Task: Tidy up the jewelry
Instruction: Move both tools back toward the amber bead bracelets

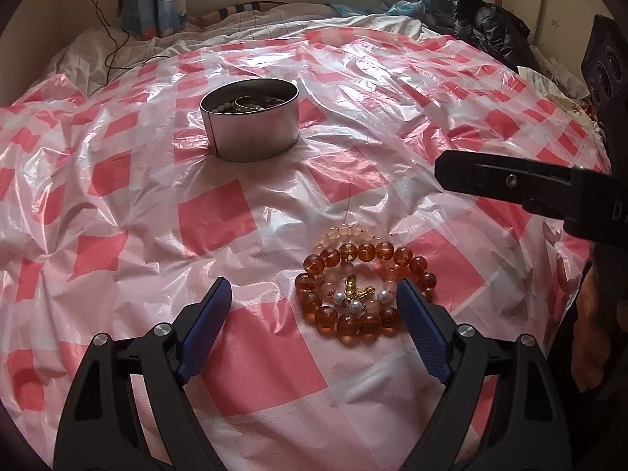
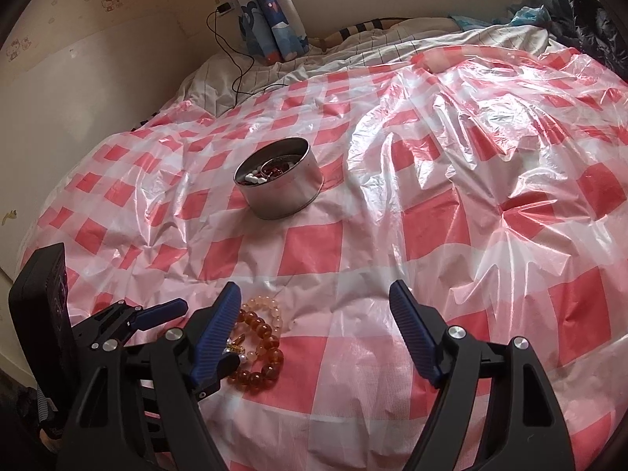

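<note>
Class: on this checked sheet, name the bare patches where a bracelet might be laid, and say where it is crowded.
Free: the checked sheet right of the round tin, and the stretch between the tin and the amber bracelet. Crowded: the near edge, where the bracelets lie heaped by the left gripper, with the right gripper close beside.

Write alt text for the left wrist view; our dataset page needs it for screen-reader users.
Open left gripper hovers over a pile of beaded bracelets on a red-checked plastic sheet. A round metal tin holding jewelry stands farther back; the right gripper enters from the right.
</note>
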{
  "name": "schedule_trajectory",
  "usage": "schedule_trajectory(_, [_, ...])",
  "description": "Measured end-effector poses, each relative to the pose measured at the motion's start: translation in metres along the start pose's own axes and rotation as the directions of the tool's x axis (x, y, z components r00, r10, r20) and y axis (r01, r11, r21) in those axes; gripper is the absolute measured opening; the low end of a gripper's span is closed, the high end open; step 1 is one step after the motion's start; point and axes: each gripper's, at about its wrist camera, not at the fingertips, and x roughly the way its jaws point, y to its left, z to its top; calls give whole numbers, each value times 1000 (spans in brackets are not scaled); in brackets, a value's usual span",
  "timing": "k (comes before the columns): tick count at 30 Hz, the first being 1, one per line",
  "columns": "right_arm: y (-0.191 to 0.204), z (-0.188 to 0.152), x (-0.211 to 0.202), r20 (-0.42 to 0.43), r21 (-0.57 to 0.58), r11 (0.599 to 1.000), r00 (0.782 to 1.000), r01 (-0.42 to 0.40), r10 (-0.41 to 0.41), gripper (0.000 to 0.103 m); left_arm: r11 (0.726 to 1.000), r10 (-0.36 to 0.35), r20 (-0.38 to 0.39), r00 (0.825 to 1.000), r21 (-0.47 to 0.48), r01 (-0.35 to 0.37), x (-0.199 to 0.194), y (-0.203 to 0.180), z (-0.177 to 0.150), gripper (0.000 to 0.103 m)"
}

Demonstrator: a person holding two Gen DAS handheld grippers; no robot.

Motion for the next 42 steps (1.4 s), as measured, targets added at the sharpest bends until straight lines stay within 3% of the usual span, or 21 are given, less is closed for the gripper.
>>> schedule_trajectory(13, [-1,0,2,-9,5,1000,1000,1,-1,77,999,-5,17,1000,51,4,-2,-9,-1,82])
schedule_trajectory(21, [-3,-1,5,-18,14,1000,1000,-1,1,78,991,-120,-6,993,50,120,-2,-14,-7,82])
schedule_trajectory(33, [-10,1,8,-19,44,999,1000,6,-5,79,995,-78,-13,997,67,79,4,-18,-10,82])
schedule_trajectory(39, [-14,1,12,-6,59,997,999,39,-39,79,993,-90,7,996,72,90,-4,-19,-9,82])
schedule_trajectory(42, [-17,1,16,-12,73,996,999,51,-50,83,995,-90,15,996,53,89,-7,-15,-8,82])
